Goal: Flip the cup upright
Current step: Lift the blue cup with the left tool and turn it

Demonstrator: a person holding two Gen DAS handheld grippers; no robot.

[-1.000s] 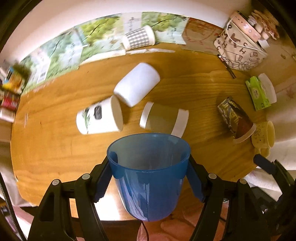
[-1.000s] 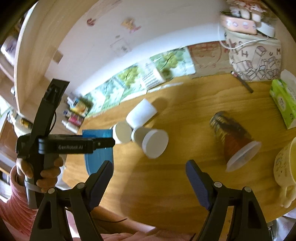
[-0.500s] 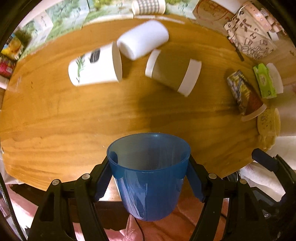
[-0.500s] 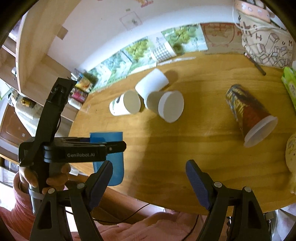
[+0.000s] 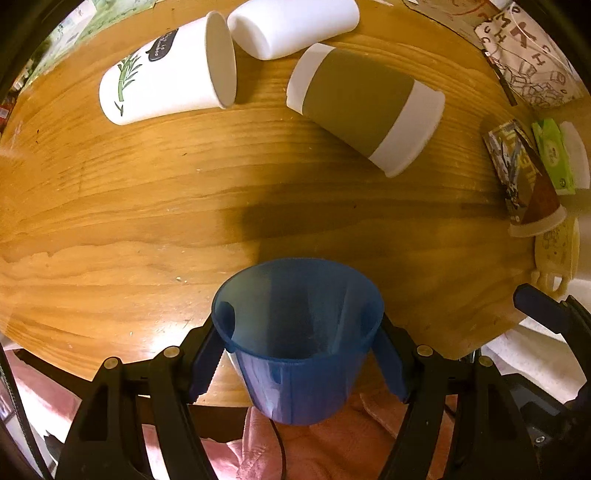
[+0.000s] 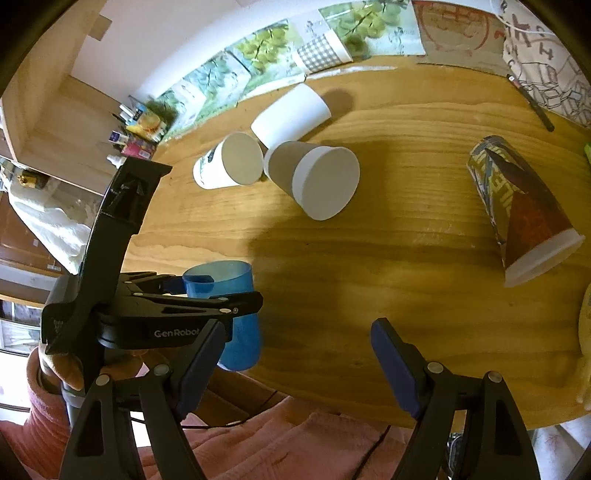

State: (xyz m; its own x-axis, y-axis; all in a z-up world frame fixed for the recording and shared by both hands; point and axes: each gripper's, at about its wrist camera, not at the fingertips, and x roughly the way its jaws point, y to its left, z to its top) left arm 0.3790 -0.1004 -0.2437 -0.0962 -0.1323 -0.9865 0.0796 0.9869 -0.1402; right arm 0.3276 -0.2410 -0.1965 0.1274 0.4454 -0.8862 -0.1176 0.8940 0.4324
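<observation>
1. Wooden table (image 5: pixel 110 221) fills both views, with leafy posters (image 6: pixel 258 48) propped along its far edge.
2. We hold the blue plastic cup (image 5: pixel 297 343) in our left gripper (image 5: pixel 295 354), jaws pressed on its sides, mouth up, at the near table edge; whether its base touches wood we cannot tell.
3. Our right gripper (image 6: pixel 295 362) is spread wide and holds nothing.
4. Beyond the blue cup, the bamboo-print cup (image 5: pixel 166 70), plain white cup (image 5: pixel 291 26), olive-sleeved cup (image 5: pixel 365 107) and patterned cup (image 6: pixel 521 206) lie sideways, so we judge most flipping remains.
5. We read "GenRobot" (image 6: pixel 177 333) on the left gripper's body.
</observation>
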